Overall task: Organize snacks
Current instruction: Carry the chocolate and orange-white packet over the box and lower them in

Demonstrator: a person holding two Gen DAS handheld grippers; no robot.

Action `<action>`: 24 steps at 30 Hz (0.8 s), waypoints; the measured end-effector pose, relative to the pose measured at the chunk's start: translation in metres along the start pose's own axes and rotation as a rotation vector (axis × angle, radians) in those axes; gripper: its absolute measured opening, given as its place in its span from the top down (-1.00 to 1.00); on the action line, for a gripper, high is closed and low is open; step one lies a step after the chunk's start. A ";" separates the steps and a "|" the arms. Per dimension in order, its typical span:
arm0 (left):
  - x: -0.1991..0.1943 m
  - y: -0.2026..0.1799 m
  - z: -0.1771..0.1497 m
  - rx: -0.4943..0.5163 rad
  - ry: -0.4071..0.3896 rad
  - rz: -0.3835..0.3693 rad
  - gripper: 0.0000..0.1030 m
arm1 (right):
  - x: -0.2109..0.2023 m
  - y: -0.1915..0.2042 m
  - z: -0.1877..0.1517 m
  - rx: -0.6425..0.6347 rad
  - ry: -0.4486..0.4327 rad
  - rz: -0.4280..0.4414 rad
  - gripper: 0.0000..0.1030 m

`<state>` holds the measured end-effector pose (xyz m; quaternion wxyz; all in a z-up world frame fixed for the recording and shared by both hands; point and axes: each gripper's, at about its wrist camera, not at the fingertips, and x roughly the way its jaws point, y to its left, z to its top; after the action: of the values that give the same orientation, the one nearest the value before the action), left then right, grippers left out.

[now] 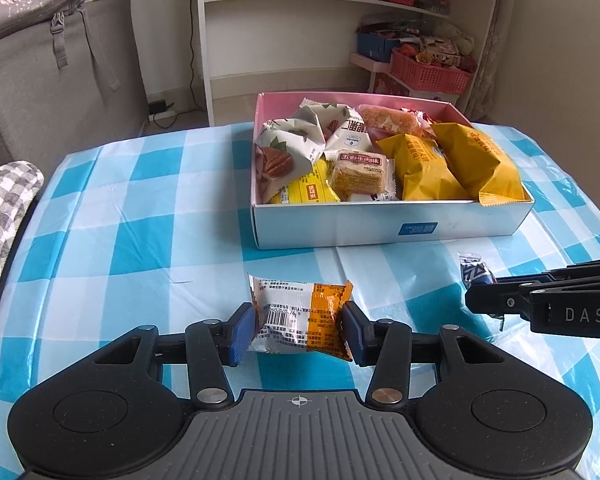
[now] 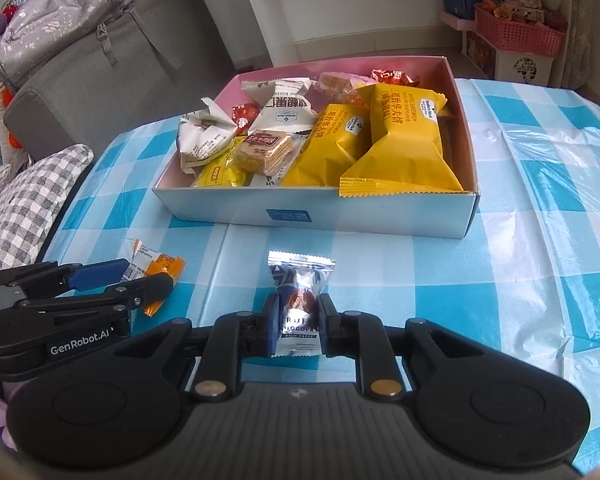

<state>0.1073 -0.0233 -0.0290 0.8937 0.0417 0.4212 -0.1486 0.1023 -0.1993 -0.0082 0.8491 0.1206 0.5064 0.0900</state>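
A bench (image 1: pixel 148 208) covered in a blue and white checked cloth is seen. The left claw (image 1: pixel 298 326) is closed on a white and orange snack packet (image 1: pixel 300 316), which is pinched between its blue pads just above the cloth. The right claw (image 2: pixel 298 320) is closed on a blue and silver chocolate truffle packet (image 2: pixel 298 300). Beyond both, a shallow white cardboard box (image 2: pixel 340 216) with a pink inside is filled with wrapped snacks, including two yellow wafer packets (image 2: pixel 408 140).
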 end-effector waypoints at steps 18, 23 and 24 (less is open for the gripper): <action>-0.015 -0.014 0.046 -0.006 -0.132 -0.057 0.12 | -0.027 0.005 0.053 0.029 -0.146 0.041 0.66; 0.004 -0.025 0.063 0.030 -0.132 -0.072 0.12 | -0.013 0.006 0.072 0.008 -0.156 0.020 0.66; 0.009 -0.026 0.066 0.036 -0.128 -0.073 0.12 | -0.010 0.005 0.075 0.008 -0.155 0.017 0.66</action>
<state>0.1534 -0.0637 0.0082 0.9119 0.0326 0.3617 -0.1909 0.1638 -0.2061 0.0357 0.8845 0.1349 0.4383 0.0854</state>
